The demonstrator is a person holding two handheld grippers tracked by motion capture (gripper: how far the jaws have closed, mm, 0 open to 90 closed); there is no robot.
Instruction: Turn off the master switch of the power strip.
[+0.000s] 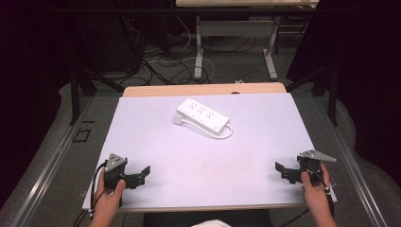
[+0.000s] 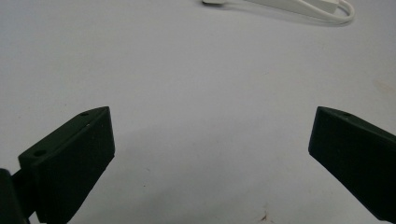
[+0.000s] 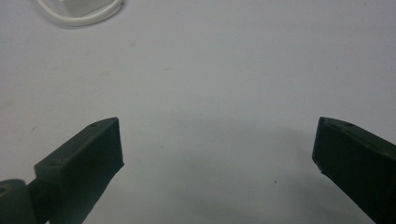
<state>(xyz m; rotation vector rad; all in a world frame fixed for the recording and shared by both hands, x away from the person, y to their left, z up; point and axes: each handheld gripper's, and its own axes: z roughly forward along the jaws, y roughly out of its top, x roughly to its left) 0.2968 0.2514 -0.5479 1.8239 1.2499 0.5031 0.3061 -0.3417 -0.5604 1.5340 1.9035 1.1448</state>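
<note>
A white power strip [image 1: 203, 115] lies slantwise on the far middle of the white table top [image 1: 156, 142], its white cable [image 1: 228, 132] looped at its right end and a plug [image 1: 178, 119] at its left. My left gripper [image 1: 143, 173] rests near the front left edge, held by a hand, and is open with nothing between the jaws. My right gripper [image 1: 280, 169] sits near the front right edge, also open and holding nothing. The left gripper [image 2: 212, 116] faces the power strip [image 2: 299, 4] far ahead. Beyond the right gripper [image 3: 217, 123], the looped cable [image 3: 79, 19] lies at the upper left.
A wooden table edge [image 1: 203, 89] shows behind the white sheet. Farther back stand the white legs of another table [image 1: 198, 52], with tangled cables [image 1: 161, 64] on the floor. Dark curtains flank both sides.
</note>
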